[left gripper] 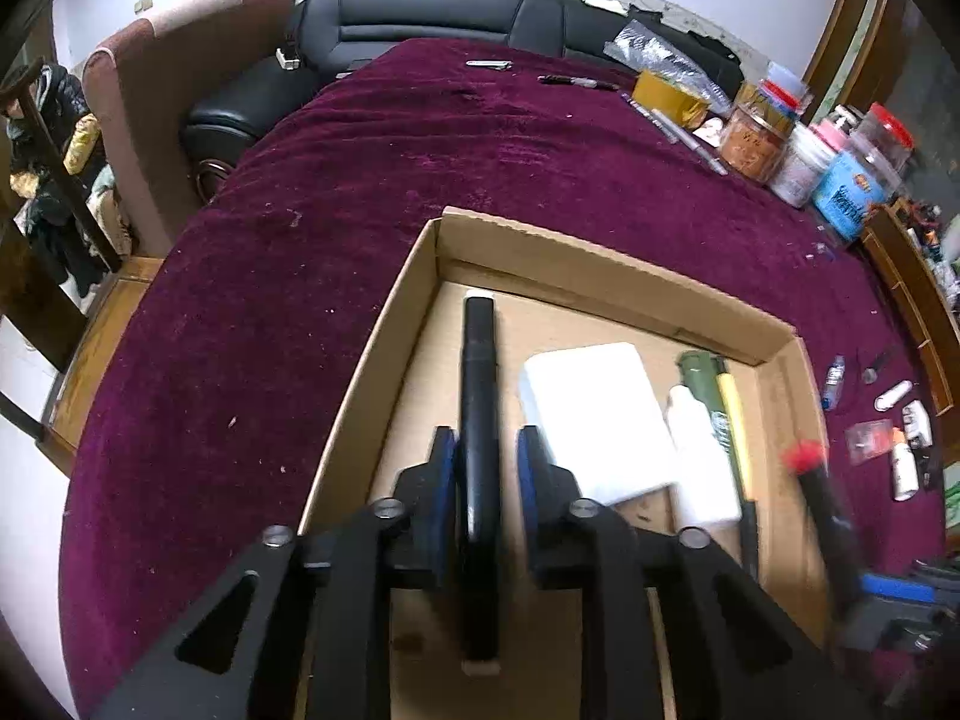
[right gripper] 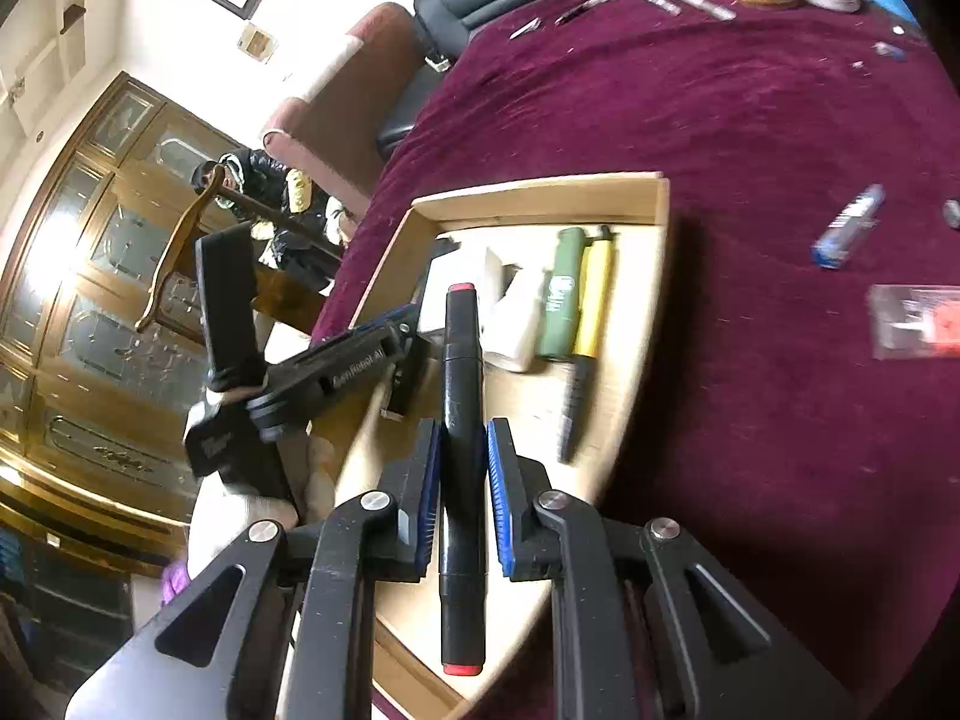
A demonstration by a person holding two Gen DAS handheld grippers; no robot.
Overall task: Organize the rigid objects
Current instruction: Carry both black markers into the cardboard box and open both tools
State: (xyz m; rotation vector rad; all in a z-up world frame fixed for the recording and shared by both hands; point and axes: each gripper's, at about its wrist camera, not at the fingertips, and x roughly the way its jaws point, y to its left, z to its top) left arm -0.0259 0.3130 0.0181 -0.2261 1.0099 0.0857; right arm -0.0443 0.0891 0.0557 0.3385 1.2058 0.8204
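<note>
A shallow cardboard box lies on the purple tablecloth; it also shows in the right wrist view. My left gripper is over the box's left part, with a long black bar between its jaws; a narrow gap shows at the right pad. My right gripper is shut on a black marker with red ends above the box's near edge. In the box lie a white block, a white bottle, a green tube and a yellow-handled tool.
Small items lie on the cloth right of the box: a blue tube, a clear packet, small white bottles. Jars, a tape roll and pens stand at the far edge. A black sofa lies behind.
</note>
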